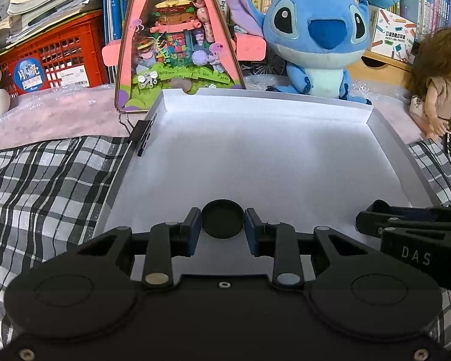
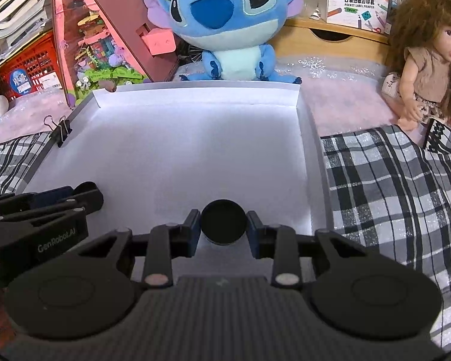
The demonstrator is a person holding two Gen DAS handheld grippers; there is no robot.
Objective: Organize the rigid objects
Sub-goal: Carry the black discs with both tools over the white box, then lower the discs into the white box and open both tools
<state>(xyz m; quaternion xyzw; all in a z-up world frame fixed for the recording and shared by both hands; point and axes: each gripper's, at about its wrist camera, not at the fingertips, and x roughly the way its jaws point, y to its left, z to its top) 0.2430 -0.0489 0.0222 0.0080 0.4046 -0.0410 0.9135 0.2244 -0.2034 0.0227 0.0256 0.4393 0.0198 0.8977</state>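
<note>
A shallow white box [image 1: 267, 97] [image 2: 195, 86] lies open on a plaid cloth, and both grippers hang over its near end. In the left wrist view my left gripper [image 1: 222, 221] is shut on a black round cap [image 1: 222, 224], pinched between its blue pads. In the right wrist view my right gripper [image 2: 223, 221] is likewise shut on a second black round cap [image 2: 223, 222]. The two grippers sit side by side: the right one's fingers [image 1: 372, 218] show at the right edge of the left view, the left one's fingers [image 2: 87, 197] at the left of the right view.
A black binder clip [image 1: 141, 135] [image 2: 60, 132] grips the box's left wall. Behind the box stand a blue plush toy [image 1: 315, 36] [image 2: 231, 30] and a pink triangular display case [image 1: 177, 45]. A doll [image 2: 427, 60] sits to the right. Plaid cloth [image 1: 45, 186] [image 2: 391, 195] flanks the box.
</note>
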